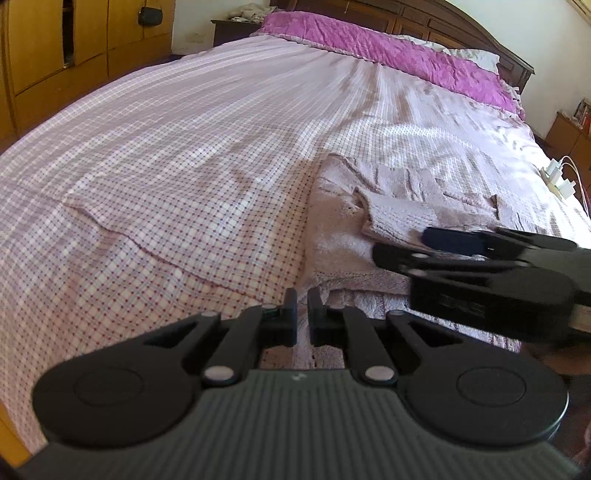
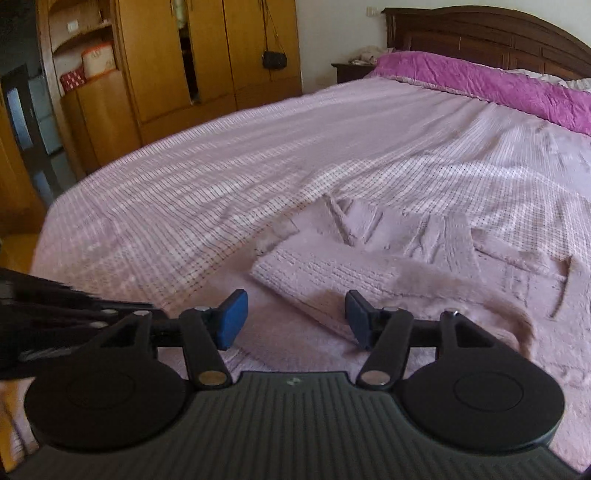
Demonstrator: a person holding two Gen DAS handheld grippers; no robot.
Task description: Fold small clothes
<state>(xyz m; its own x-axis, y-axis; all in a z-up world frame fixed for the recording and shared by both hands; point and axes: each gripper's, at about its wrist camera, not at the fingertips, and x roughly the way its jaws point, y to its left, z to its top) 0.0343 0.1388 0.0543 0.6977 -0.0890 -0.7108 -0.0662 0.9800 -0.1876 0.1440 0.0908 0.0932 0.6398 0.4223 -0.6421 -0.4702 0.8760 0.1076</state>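
Observation:
A pale pink fuzzy garment (image 1: 391,206) lies partly folded on the checked bedspread (image 1: 184,166), near the bed's front edge. My left gripper (image 1: 302,314) hovers over the garment's near left edge with its jaws nearly closed; nothing is visibly held between them. My right gripper (image 2: 295,321) is open, with blue pads, just above the garment (image 2: 369,273) at its folded front corner. The right gripper also shows from the side in the left wrist view (image 1: 406,254), low over the cloth. A sleeve or flap (image 2: 461,291) curls over at the right.
A purple quilt (image 1: 388,48) and pillows lie at the head of the bed by the dark headboard (image 2: 480,33). Wooden wardrobes (image 2: 177,66) stand along the left wall with a small black bag (image 2: 274,60) hanging. White chargers (image 1: 557,177) sit at the bed's right edge.

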